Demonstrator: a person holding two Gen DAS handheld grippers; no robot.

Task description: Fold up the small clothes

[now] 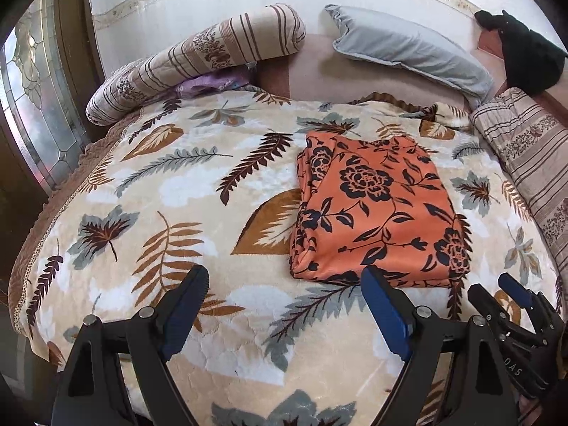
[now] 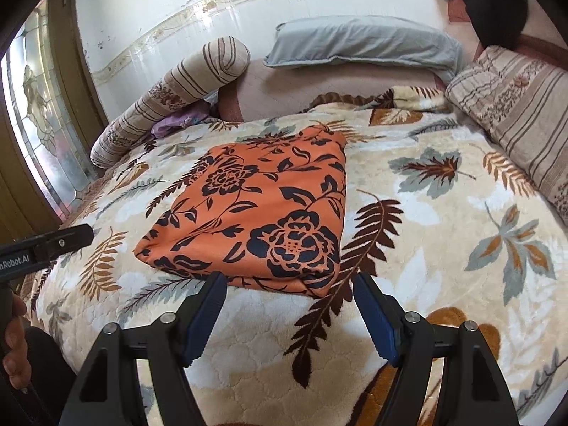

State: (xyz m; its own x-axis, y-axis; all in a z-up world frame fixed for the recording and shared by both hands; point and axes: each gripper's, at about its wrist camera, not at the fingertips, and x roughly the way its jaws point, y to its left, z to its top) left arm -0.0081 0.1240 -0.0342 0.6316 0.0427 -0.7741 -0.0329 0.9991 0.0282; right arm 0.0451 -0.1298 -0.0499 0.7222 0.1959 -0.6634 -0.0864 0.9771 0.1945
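While nothing is held by either tool, the orange cloth (image 1: 376, 209) is seen lying on the bed (image 1: 149, 184), already folded into a flat, thick rectangle with its layered edges showing along the left side. It rests near the middle of the leaf-patterned blanket (image 2: 443, 234), just ahead of both tools and apart from the grey pillow (image 1: 408, 49) and the striped bolster (image 1: 191, 60) at the head of the bed.

The left tool (image 1: 284, 285) is held wide, with only blanket between its blue pads; its right finger tip is seen just at the cloth's near edge, though contact cannot be told. The right tool (image 2: 289, 289) is likewise spread wide, hanging just short of the cloth's near edge, with nothing gripped.

The cloth is judged to be light, thin and limp, probably smooth enough for its layers to slide over one another. If lifted by one corner, the fold would likely be lost and the stack would sag open. A hold is best taken along the near folded edge, at its two corners, so that all layers are pinched together. The plush blanket beneath is soft, so it may be caught along with the cloth if the pads are pressed too deep.
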